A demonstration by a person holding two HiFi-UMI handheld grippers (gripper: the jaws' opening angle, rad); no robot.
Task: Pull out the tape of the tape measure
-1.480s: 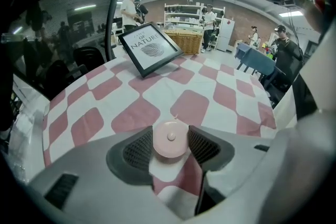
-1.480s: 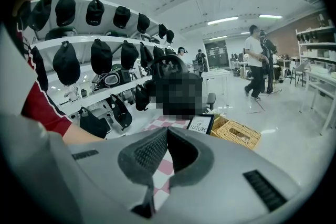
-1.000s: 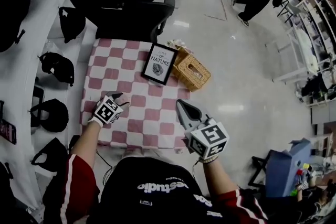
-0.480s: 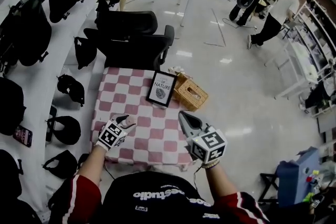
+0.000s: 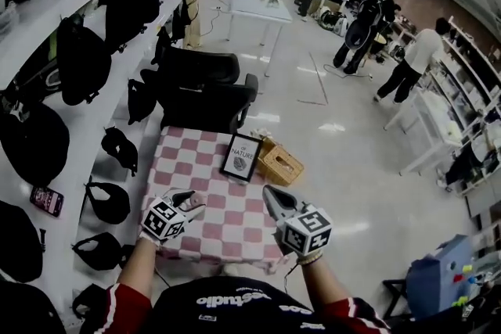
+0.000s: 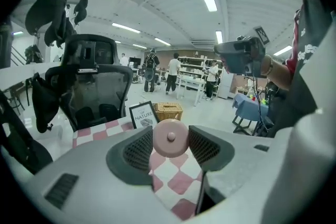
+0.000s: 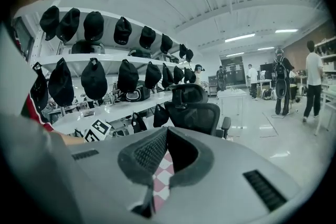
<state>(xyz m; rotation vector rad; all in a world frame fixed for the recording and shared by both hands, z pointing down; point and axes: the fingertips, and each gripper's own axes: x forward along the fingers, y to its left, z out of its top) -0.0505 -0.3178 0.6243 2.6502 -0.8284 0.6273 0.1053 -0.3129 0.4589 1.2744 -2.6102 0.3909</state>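
While the head view looks down on the red-and-white checked tablecloth (image 5: 196, 168), both grey two-jaw grippers hover over its near edge, with the left gripper (image 5: 190, 205) and the right gripper (image 5: 272, 196) well apart. In the left gripper view, the jaws pinch a small round pink tape measure (image 6: 170, 137), held above the cloth. In the right gripper view, the jaws are pressed together on nothing. I judge the right must spread, find the tape's tab, which I cannot see, nip it, and draw straight away while the left holds firm.
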